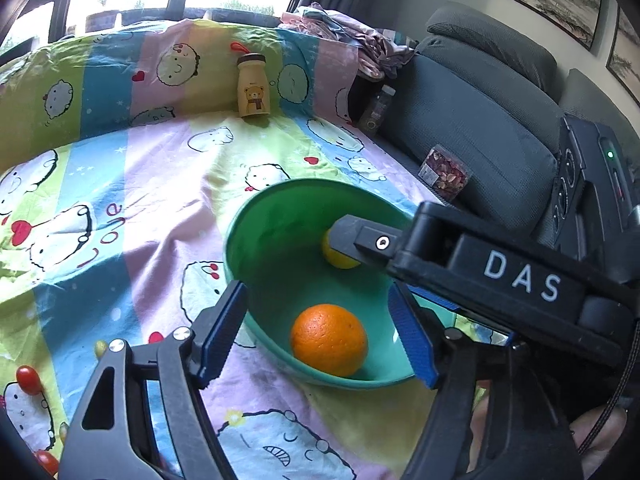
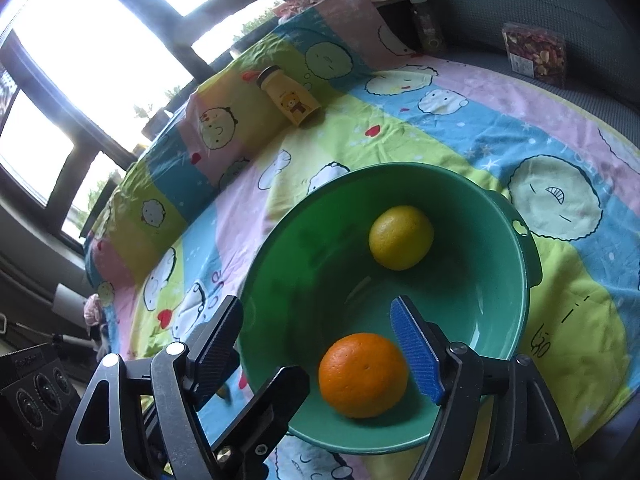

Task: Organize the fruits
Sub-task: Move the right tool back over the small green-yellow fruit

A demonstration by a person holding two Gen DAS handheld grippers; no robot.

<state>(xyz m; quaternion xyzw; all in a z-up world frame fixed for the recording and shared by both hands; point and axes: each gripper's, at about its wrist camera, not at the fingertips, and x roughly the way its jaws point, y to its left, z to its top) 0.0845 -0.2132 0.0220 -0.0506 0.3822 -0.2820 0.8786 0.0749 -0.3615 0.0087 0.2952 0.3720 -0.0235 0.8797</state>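
Both fruits lie in the green bowl (image 2: 524, 264): the orange (image 2: 363, 374) at the near side, the lemon (image 2: 401, 237) farther in. The left gripper (image 1: 320, 336) and right gripper (image 2: 328, 344) stand open and empty above the orange. Remaining cherry tomatoes (image 1: 28, 379) lie on the cloth (image 1: 140, 208), nearer the left gripper.

The bowl (image 2: 520, 256) sits on the sheet (image 2: 460, 128); the orange (image 2: 363, 375) lies in its near side and the lemon (image 2: 401, 237) farther in. A bottle (image 2: 289, 96) stands behind the bowl, tomatoes (image 1: 29, 379) at near left.
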